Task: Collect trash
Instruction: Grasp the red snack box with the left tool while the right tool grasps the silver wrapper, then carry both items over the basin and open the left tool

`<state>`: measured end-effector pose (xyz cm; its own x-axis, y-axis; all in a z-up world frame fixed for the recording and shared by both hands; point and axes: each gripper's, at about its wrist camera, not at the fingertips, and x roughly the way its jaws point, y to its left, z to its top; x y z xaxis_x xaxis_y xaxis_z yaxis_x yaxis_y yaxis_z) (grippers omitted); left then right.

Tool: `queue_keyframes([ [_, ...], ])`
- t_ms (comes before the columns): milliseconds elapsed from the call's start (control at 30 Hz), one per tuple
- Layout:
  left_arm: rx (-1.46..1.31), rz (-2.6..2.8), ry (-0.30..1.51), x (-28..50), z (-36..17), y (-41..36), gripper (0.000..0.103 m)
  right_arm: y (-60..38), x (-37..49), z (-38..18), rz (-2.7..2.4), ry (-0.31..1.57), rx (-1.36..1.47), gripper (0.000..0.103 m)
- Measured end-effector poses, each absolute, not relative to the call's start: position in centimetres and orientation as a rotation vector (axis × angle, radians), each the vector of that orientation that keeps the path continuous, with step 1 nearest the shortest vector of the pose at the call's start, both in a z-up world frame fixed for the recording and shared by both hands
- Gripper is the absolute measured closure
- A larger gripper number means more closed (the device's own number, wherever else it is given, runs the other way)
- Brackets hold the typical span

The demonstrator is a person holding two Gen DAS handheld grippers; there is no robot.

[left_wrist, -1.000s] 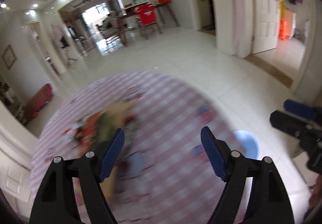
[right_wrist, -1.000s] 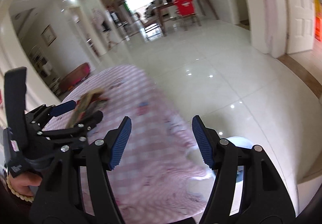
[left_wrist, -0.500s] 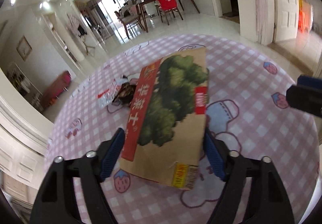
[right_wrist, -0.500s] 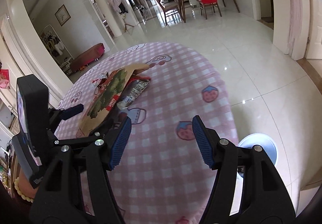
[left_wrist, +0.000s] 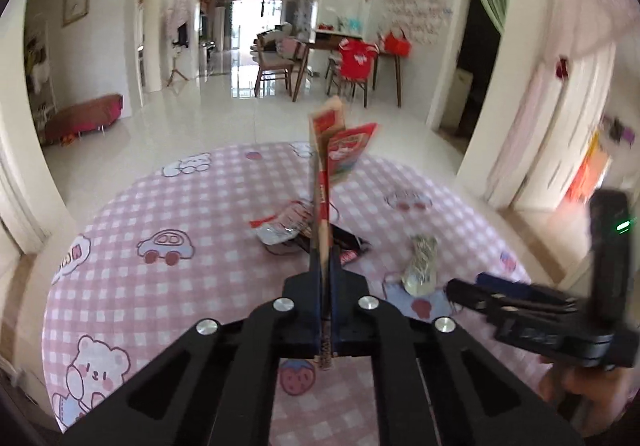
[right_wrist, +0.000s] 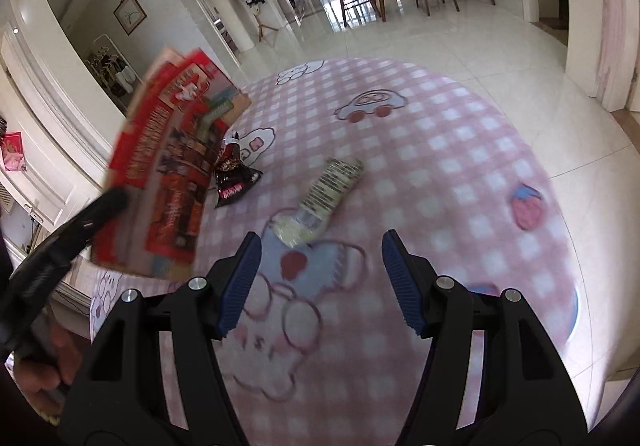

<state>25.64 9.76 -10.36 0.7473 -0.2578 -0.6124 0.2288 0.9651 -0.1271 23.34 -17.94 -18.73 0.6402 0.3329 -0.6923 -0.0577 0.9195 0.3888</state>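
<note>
My left gripper [left_wrist: 325, 270] is shut on a flat brown and red paper bag [left_wrist: 326, 181], held edge-on and lifted above the round pink checked table [left_wrist: 160, 205]. The bag also shows in the right wrist view [right_wrist: 168, 173], raised at the left with a red wrapper against it. My right gripper [right_wrist: 320, 278] is open and empty, just above a crumpled pale wrapper [right_wrist: 320, 201], which also shows in the left wrist view [left_wrist: 420, 266]. A black snack packet [right_wrist: 234, 181] and a silver and red wrapper [left_wrist: 280, 226] lie on the table.
A light blue bin [right_wrist: 574, 310] peeks out beyond the table's right edge. Glossy white tile floor [right_wrist: 440, 37] surrounds the table. Dining chairs and a table [left_wrist: 344, 61] stand far back. A doorway and white doors [left_wrist: 560, 125] are at the right.
My left gripper has closed on the paper bag and lifted it upright off the table. My right gripper has moved over the table toward the pale wrapper, still open.
</note>
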Motion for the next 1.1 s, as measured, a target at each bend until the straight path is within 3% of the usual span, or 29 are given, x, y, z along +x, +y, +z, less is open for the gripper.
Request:
queue_keyframes([
  [267, -0.085, -0.197, 0.633, 26.7, -9.5, 12.2, 0.1, -14.9, 27.4, -19.1, 0.152, 0.897, 0.226, 0.042],
  [300, -0.081, -0.187, 0.629, 26.9, -9.4, 12.2, 0.1, -14.7, 27.8, -19.3, 0.148, 0.909, 0.207, 0.048],
  [367, -0.084, -0.179, 0.63, 27.2, -9.3, 12.4, 0.1, -14.2, 28.1, -19.4, 0.116, 0.913, 0.135, 0.072],
  [533, -0.084, -0.195, 0.621, 27.0, -8.5, 11.5, 0.1, -15.4, 27.5, -19.5, 0.164, 0.907, 0.139, 0.091],
  [767, -0.062, -0.31, 0.61, 25.5, -7.0, 6.5, 0.1, -21.0, 22.8, -17.3, 0.213, 0.819, 0.292, 0.093],
  [1100, 0.052, -0.575, 0.651, 23.0, -7.1, -7.9, 0.1, -32.5, 13.7, -14.2, 0.093, 0.648, 0.443, 0.093],
])
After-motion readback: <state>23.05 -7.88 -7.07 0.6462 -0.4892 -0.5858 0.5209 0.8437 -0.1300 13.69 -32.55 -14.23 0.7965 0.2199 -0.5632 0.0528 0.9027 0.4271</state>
